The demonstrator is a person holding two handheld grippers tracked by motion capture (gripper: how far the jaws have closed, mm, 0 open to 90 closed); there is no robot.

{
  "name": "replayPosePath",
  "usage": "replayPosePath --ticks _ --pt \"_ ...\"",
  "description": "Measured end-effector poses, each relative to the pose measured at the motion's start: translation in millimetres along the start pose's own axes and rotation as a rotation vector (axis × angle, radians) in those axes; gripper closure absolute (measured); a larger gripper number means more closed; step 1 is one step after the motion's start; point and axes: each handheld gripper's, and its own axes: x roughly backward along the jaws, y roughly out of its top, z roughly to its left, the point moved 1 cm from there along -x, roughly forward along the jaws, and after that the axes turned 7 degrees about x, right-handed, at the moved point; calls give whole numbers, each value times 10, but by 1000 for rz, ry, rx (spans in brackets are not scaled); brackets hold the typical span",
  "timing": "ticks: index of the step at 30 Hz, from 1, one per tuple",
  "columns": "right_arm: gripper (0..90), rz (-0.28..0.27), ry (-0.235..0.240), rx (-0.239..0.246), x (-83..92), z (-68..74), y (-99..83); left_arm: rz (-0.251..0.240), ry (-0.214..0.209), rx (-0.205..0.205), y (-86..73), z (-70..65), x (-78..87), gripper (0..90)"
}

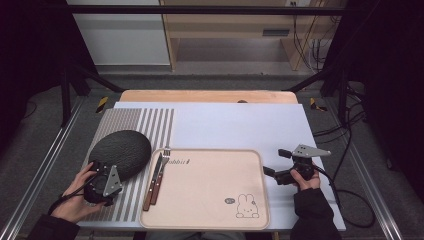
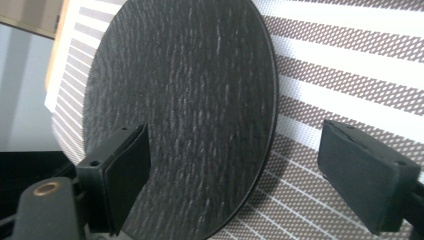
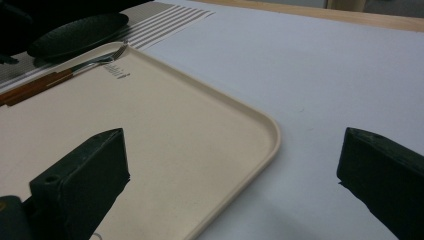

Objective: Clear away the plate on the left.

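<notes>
A dark, textured round plate (image 1: pixel 121 152) (image 2: pixel 190 100) lies on a grey-striped placemat (image 1: pixel 155 125) (image 2: pixel 350 70) at the left. My left gripper (image 1: pixel 99 167) (image 2: pixel 235 145) is at the plate's near rim with its jaws open. One jaw is over the plate, the other over the mat past the rim, and neither pad presses on it. A beige tray (image 1: pixel 210 200) (image 3: pixel 200 130) with a rabbit drawing sits in the middle. A fork (image 1: pixel 163 167) (image 3: pixel 100 59) and a knife (image 1: pixel 153 179) with wooden handles lie along its left side. My right gripper (image 1: pixel 276 161) (image 3: pixel 234 145) stands open at the tray's right edge, holding nothing.
A white cover (image 1: pixel 240 125) spreads over the wooden table, bare to the right of and behind the tray. Black frame posts flank the table, and cables trail on the floor at the right.
</notes>
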Motion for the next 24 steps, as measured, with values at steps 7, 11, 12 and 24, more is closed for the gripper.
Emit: replayPosePath --ticks 7,11,12,24 --pt "3 0 0 2 0 1 -1 21 27 -46 0 -32 -44 220" --pt "3 1 -1 0 1 -5 -1 34 24 -73 -11 -78 -100 295" --pt "3 1 0 1 1 -2 -1 39 34 -92 -15 -89 -111 311" --pt "3 -1 -1 2 5 1 2 39 139 -180 -56 -167 -179 445"
